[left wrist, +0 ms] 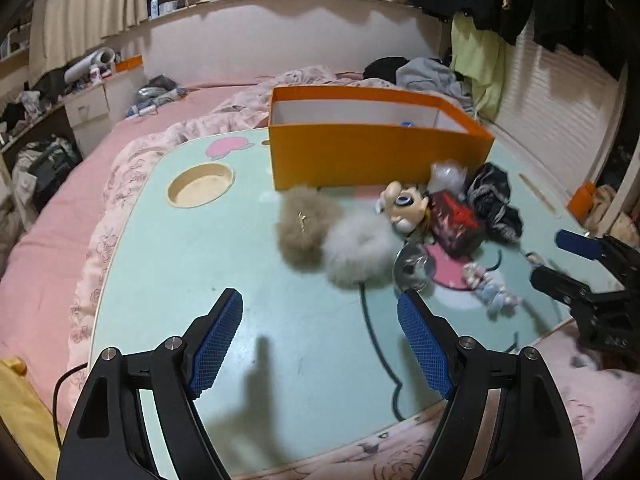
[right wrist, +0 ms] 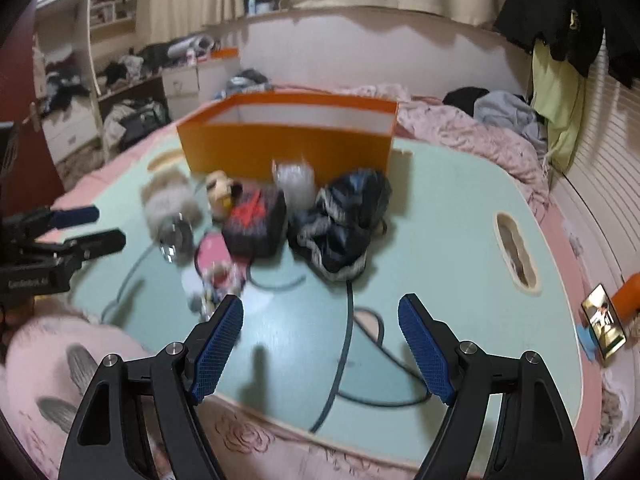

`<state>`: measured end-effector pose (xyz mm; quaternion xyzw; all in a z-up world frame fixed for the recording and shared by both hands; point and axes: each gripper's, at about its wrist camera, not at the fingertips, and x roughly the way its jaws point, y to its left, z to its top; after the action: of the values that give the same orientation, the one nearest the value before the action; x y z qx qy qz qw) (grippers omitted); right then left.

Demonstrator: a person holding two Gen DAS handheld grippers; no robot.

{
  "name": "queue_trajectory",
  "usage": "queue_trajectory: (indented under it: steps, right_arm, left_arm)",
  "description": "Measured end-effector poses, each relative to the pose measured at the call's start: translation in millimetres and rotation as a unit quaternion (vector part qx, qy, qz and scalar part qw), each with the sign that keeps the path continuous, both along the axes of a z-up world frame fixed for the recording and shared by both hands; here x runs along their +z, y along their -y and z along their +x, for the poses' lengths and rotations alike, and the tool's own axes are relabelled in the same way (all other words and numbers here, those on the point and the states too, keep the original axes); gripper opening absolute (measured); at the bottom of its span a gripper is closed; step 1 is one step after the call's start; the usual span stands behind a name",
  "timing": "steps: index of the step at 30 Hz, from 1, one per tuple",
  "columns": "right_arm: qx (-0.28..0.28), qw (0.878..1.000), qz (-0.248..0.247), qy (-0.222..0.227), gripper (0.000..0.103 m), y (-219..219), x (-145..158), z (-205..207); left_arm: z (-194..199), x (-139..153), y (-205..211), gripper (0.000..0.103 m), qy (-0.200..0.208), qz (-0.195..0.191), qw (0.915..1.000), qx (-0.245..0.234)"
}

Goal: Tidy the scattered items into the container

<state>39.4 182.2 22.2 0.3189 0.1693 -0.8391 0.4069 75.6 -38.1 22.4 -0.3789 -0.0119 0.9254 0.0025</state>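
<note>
The orange box (left wrist: 360, 156) stands open-topped at the far side of the pale green surface (left wrist: 240, 280), its long axis running across the left wrist view from left to right, one long wall facing the camera. Inside, white walls show and a small blue thing (left wrist: 407, 123) peeks above the rim; nothing more of its contents can be made out.

Just in front of that wall lies the scattered heap: a tan fluffy ball (left wrist: 304, 224) touching a white fluffy ball (left wrist: 356, 252), a big-eyed doll head (left wrist: 404, 204), a red and black pouch (left wrist: 456, 220), a dark striped cloth bundle (left wrist: 496, 204), a crinkled clear plastic piece (left wrist: 448, 174), a clear glossy item (left wrist: 414, 266) and a small pastel figure (left wrist: 490, 286) nearest the front edge.

The left tongs (left wrist: 320, 344) hang above bare surface with jaws wide and nothing between them. The right tongs (right wrist: 320, 344) also stand wide and empty, over a dark printed line; the figure is just beside the left finger.

The surface rests on a pink bed (left wrist: 52, 216). A lit phone (right wrist: 604, 320) lies at its right edge.
</note>
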Motion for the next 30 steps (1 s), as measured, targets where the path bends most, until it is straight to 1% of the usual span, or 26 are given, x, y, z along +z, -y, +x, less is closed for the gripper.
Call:
queue_trajectory:
  steps: [2, 4, 6, 7, 8, 9, 10, 12, 14, 16, 23, 30]
  right_arm:
    - [-0.005, 1.000, 0.000, 0.002, 0.080, -2.5, -1.1, -2.9]
    - [-0.010, 1.000, 0.000, 0.013, 0.083, -3.9, -4.0, -8.2]
    - [-0.019, 0.999, 0.015, 0.032, 0.085, -2.0, -11.8, -15.4]
    - [-0.023, 0.999, 0.023, 0.039, 0.087, -0.8, -15.9, -18.3]
    - [-0.028, 0.998, 0.032, 0.035, 0.090, 0.7, -18.4, -19.6]
    - [-0.030, 0.998, 0.038, 0.036, 0.096, 1.5, -20.3, -20.2]
    - [-0.030, 0.998, 0.042, 0.036, 0.100, 3.3, -20.7, -19.4]
    - [-0.027, 0.998, 0.045, 0.036, 0.102, 4.7, -22.1, -20.1]
    - [-0.026, 0.998, 0.046, 0.038, 0.103, 4.7, -23.1, -21.1]
    - [-0.026, 0.998, 0.046, 0.038, 0.103, 4.6, -23.1, -21.6]
    - [-0.026, 0.998, 0.045, 0.039, 0.103, 4.9, -23.1, -21.3]
    - [-0.026, 0.998, 0.046, 0.039, 0.103, 5.0, -23.1, -21.5]
  left_arm:
    - [1.0, -4.0, -3.3, 0.080, 0.003, -0.006, 1.0000, -0.006]
    - [0.8, -8.4, -5.5, 0.080, 0.008, -0.010, 0.9999, -0.009]
    - [-1.5, -14.4, -6.7, 0.080, 0.020, -0.011, 0.9997, -0.009]
    - [-3.7, -17.6, -6.8, 0.080, 0.027, -0.008, 0.9996, -0.008]
    - [-6.1, -20.9, -6.1, 0.080, 0.036, -0.005, 0.9993, -0.008]
    - [-7.2, -23.0, -4.8, 0.082, 0.041, -0.002, 0.9991, -0.006]
    - [-8.4, -23.8, -3.8, 0.084, 0.043, 0.000, 0.9991, -0.004]
    - [-10.2, -24.7, -2.1, 0.085, 0.044, 0.000, 0.9990, 0.000]
    - [-10.3, -26.6, -1.1, 0.092, 0.045, 0.001, 0.9990, 0.005]
    - [-10.2, -27.6, 0.1, 0.094, 0.046, 0.002, 0.9989, 0.008]
    - [-9.9, -28.8, 0.1, 0.098, 0.047, 0.002, 0.9989, 0.008]
    - [-10.3, -28.6, 0.0, 0.099, 0.047, 0.002, 0.9989, 0.008]
